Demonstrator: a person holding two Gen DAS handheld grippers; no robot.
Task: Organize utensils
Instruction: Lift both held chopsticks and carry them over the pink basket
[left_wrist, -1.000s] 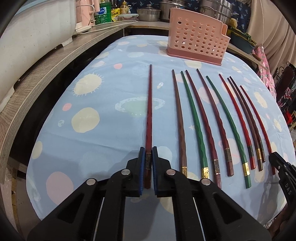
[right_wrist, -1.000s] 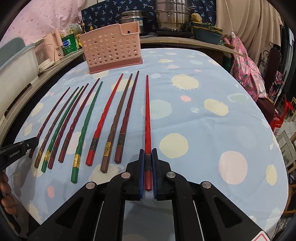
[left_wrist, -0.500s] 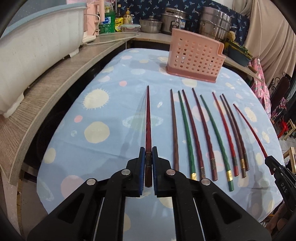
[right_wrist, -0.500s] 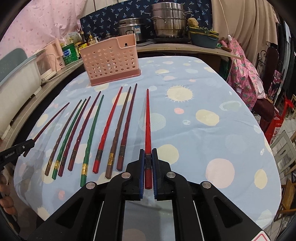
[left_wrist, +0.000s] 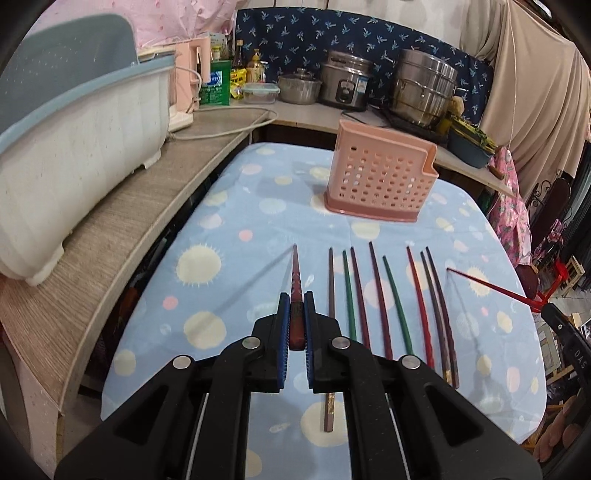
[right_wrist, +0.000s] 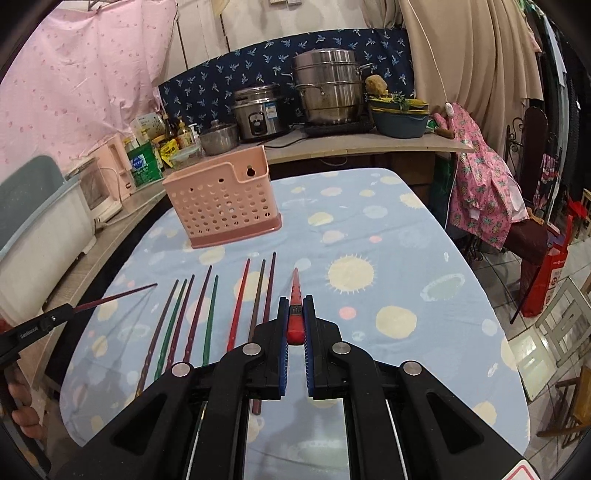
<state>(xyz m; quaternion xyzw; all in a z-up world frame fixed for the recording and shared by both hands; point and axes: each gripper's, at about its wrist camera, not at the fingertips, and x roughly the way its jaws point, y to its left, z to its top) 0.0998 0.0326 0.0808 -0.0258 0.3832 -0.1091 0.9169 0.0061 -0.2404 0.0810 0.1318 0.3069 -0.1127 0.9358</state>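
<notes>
A dark red chopstick (left_wrist: 296, 291) was gripped near its thick end between the closed blue-padded jaws of the left gripper (left_wrist: 296, 325) and held clear of the spotted blue tablecloth (left_wrist: 229, 236), its tip aimed toward the pink perforated holder (left_wrist: 380, 184) standing at the far end of the table. A bright red chopstick (right_wrist: 296, 295) was clamped in the same manner by the right gripper (right_wrist: 296, 325), and likewise pointed forward above the cloth. Both sticks appeared to be held by the handle end so that the narrow tips could be lowered first into the holder, which was judged to be the destination for the utensils. Eight more chopsticks (left_wrist: 384, 295), in brown, green, maroon and red, were laid side by side on the cloth between the two grippers, tips toward the holder, apparently set out for easy picking one at a time. The holder was well apart from the row, and nothing could be made out inside it through the holes. The thick ends of several resting chopsticks were hidden behind the black gripper arms in both wrist views. Only part of each opposite gripper was caught at the frame edge, and of the person's hands only a little skin showed at the frame edges. The pots (right_wrist: 328, 92) and bottles on the counter behind were too distorted by the lens to be read in detail.
</notes>
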